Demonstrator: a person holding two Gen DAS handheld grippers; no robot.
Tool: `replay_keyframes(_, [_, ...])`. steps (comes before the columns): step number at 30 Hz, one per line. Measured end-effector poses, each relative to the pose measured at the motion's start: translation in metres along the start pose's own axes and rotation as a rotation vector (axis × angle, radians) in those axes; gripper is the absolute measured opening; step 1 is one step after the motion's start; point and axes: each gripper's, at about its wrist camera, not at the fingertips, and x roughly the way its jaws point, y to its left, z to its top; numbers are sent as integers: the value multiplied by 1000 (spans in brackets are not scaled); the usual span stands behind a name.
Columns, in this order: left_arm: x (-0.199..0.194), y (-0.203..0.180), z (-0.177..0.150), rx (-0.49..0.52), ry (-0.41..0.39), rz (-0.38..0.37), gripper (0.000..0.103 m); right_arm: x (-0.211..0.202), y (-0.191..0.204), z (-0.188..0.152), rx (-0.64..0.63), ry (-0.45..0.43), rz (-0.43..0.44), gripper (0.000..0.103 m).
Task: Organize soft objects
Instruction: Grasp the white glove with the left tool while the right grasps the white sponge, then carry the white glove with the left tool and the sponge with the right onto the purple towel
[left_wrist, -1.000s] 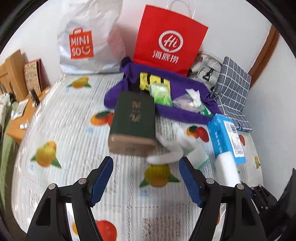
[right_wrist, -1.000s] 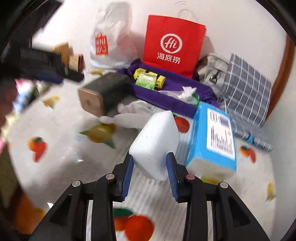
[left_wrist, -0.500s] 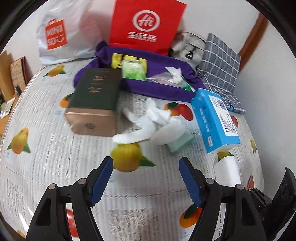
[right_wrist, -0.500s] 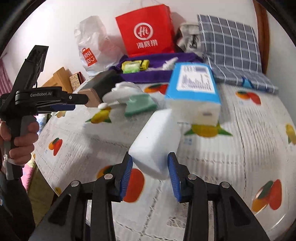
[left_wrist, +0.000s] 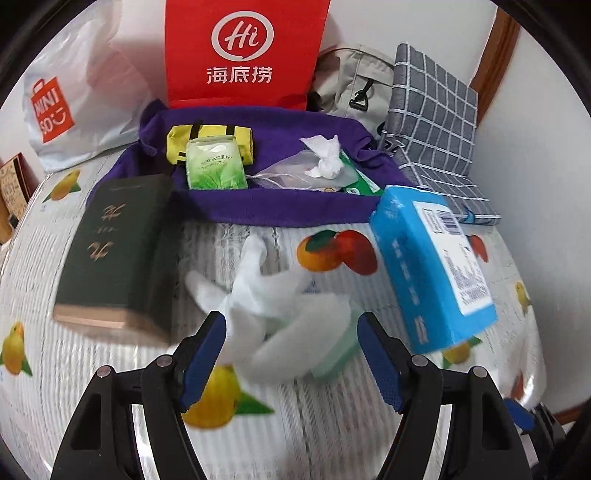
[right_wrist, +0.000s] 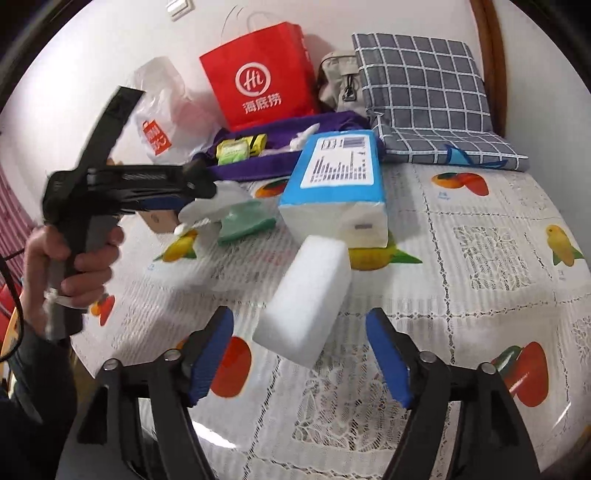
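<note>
A white foam sponge block lies on the tablecloth in front of my right gripper; the jaws are opening and stand wide, with no pad touching the block. A crumpled white glove lies over a green sponge. My left gripper is open, fingers either side of that pile without pressing it. In the right wrist view the left gripper, held in a person's hand, hovers over the glove and green sponge. A blue tissue pack lies to the right.
A dark green box lies left of the glove. A purple cloth at the back holds a green packet, yellow pouch and crumpled tissue. Behind stand a red paper bag, a white plastic bag and a grey checked cushion.
The right gripper, earlier shut on the white sponge block, has opened and the block rests on the table. The left gripper has moved in over the white glove, still open.
</note>
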Motion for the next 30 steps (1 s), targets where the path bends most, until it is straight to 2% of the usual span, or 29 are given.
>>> replay_keyframes(2, [12,-1,0,2,13,12,72,7,2,1,3,7,13,77])
replay_keyframes(7, [38,2,-5,-13,70,16,72,27,6,2,8,27,-62,77])
replay_keyframes(9, [39,3,-6,-15,56,10,70,33,6,3,13,30,-97,69])
replay_keyframes(11, [38,4,-6,-9,51,5,58,37,5,3,12,39,-117,57])
replay_keyframes(13, [37,5,-7,-7,47,-2,39,40,4,4,9,47,-125,46])
replay_keyframes(14, [36,6,-8,-8,48,-10,35,40,5,4,4,52,-128,37])
replay_keyframes(15, [35,8,-10,-6,54,-29,28,40,5,4,-1,54,-130,37])
replay_keyframes(19, [26,14,-23,-14,68,-71,21,36,8,4,-16,43,-143,37])
replay_keyframes(23, [14,17,-39,-5,75,-64,20,33,10,1,-19,48,-155,37])
replay_keyframes(27, [-3,30,-62,-42,79,-88,20,30,8,-3,-4,48,-150,37])
replay_keyframes(30, [-16,40,-78,-60,79,-78,20,33,5,-8,16,60,-150,37])
